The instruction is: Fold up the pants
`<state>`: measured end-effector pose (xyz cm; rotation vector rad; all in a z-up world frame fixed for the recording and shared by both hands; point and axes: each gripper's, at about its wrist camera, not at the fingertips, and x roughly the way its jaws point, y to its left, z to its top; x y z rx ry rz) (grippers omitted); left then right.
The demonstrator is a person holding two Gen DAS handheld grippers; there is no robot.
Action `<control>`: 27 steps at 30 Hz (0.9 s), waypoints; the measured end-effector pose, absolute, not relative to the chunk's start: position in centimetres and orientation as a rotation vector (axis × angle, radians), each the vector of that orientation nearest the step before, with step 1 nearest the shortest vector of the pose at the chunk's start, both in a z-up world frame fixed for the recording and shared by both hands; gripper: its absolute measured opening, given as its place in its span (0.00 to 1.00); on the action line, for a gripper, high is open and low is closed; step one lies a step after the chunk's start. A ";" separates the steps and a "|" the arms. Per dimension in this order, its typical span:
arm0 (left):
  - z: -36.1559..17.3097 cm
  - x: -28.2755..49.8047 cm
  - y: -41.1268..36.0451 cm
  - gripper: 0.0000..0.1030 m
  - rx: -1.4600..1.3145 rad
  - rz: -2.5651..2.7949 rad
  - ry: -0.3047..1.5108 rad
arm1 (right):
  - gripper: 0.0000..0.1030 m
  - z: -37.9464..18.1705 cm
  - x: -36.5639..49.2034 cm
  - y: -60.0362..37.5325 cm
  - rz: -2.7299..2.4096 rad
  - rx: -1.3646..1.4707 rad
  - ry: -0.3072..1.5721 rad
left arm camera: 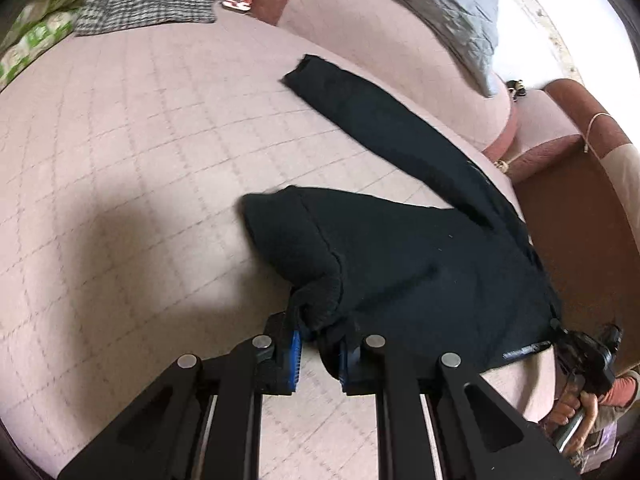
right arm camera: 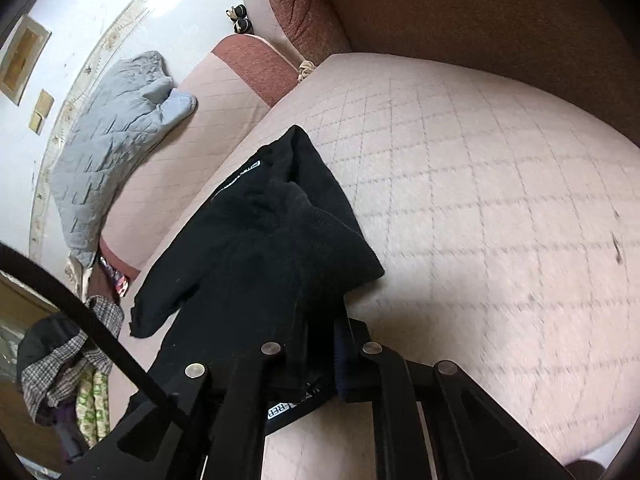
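Black pants lie on a pink quilted sofa seat, one leg stretching away toward the backrest. My left gripper is shut on a bunched ribbed edge of the pants between its blue pads. In the left wrist view my right gripper shows at the far right, held by a hand, at the other edge of the pants. In the right wrist view the right gripper is shut on the black pants, the fabric lifted and draping from its jaws, a white label below.
A grey quilted blanket lies over the backrest. A checked garment and green patterned fabric sit at the seat's far end. A brown armrest borders the seat. Open pink seat spreads to the right.
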<state>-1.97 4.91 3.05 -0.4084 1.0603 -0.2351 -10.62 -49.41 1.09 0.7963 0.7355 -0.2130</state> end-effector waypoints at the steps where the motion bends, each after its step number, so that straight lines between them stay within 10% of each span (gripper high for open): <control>1: 2.9 -2.2 5.0 0.13 -0.403 -0.224 1.067 | 0.09 1.1 -11.2 -49.4 -0.216 0.791 0.739; 18: 3.3 -3.1 8.6 0.50 -0.375 -0.123 1.037 | 0.29 4.8 -15.7 -48.5 -0.209 0.743 0.613; 27: 3.0 -1.9 8.9 0.36 -0.034 0.265 1.020 | 0.31 -0.6 -9.0 -43.6 -0.081 0.634 0.857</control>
